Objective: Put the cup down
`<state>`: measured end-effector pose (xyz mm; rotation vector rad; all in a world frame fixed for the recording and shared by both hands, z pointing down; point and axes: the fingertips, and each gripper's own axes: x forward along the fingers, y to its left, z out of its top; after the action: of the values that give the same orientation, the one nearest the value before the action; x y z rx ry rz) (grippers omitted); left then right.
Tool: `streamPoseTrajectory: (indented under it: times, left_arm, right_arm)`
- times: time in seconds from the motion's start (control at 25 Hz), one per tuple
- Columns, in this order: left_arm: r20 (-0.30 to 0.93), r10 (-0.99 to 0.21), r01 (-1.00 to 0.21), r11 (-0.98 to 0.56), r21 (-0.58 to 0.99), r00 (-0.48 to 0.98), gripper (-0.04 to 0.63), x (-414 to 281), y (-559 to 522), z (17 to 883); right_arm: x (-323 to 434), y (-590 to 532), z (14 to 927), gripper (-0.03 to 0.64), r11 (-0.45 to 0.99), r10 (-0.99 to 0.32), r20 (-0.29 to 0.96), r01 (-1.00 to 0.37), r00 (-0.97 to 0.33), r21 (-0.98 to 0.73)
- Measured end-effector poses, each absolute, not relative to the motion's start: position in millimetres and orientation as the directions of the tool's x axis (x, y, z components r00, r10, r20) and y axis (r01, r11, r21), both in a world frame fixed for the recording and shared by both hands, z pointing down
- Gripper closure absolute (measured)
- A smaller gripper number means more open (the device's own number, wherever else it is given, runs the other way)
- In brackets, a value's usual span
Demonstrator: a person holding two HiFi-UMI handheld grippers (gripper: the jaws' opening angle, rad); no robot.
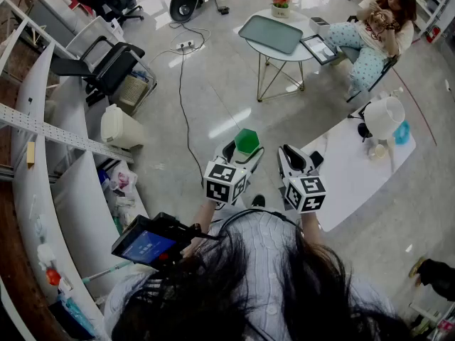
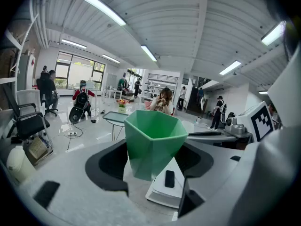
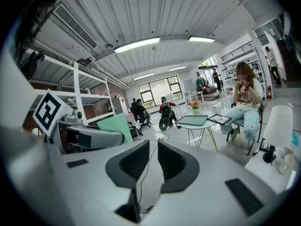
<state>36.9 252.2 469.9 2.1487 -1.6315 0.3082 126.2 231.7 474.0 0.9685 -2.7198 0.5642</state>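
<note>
Head view: your left hand-held gripper (image 1: pixel 244 151) has the cup (image 1: pixel 247 140) up in the air over bare floor (image 1: pixel 213 98), with the counter (image 1: pixel 352 180) off to the right past the right hand-held gripper (image 1: pixel 296 156), so letting go here would likely drop it. Left gripper view: jaws spread wide and clamped low on the cup's slanted sides, which I'd guess could slip or tip on a fast swing. Right gripper view: jaws almost together, nothing between, cup just to its left, so don't knock the two together heading over.
</note>
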Motion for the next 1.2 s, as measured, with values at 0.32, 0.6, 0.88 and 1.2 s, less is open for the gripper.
streamPoseTrajectory:
  times: [0.32, 0.6, 0.88, 1.2]
  left_arm:
    - [0.420, -0.863, -0.955, -0.206, 0.213, 0.280, 0.273, 39.7, 252.3, 471.5]
    - [0.403, -0.872, -0.955, -0.201, 0.220, 0.277, 0.273, 36.2, 248.4, 465.3]
    - [0.409, -0.869, -0.955, -0.204, 0.217, 0.279, 0.273, 33.4, 238.6, 466.3]
    - [0.423, -0.857, -0.951, -0.215, 0.224, 0.294, 0.273, 26.5, 214.2, 471.0]
  right_arm:
    - [135.2, 229.0, 479.3, 0.545, 0.702, -0.573, 0.306, -0.648, -0.760, -0.295]
    - [133.7, 223.3, 477.1, 0.545, 0.699, -0.580, 0.288, -0.647, -0.762, -0.305]
    - [127.0, 216.7, 480.1, 0.545, 0.704, -0.569, 0.283, -0.635, -0.772, -0.318]
    - [112.4, 198.6, 487.2, 0.545, 0.708, -0.545, 0.314, -0.628, -0.777, -0.323]
